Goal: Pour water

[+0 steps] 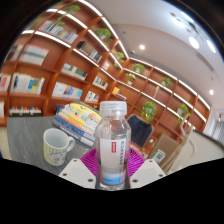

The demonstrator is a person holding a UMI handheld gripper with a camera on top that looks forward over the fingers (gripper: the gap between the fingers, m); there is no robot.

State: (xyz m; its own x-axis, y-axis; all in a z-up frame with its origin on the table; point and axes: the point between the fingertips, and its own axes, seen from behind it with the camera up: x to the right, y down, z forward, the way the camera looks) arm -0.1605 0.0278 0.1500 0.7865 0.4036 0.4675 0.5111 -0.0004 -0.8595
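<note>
While clamped upright in the hand-held gripper (112, 172), water bottle (113, 145), mug (57, 147) near beside it.

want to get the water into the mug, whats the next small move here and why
Probably carry the clear plastic water bottle with the white cap and red label toward the white patterned mug. The gripper appears shut on the upright bottle, and the mug stands apart beside it on the table. The cap looks still on, so it likely must come off before tipping.

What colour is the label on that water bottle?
Red, with white print, on the clear water bottle between the gripper fingers; seen in the gripper view.
</note>
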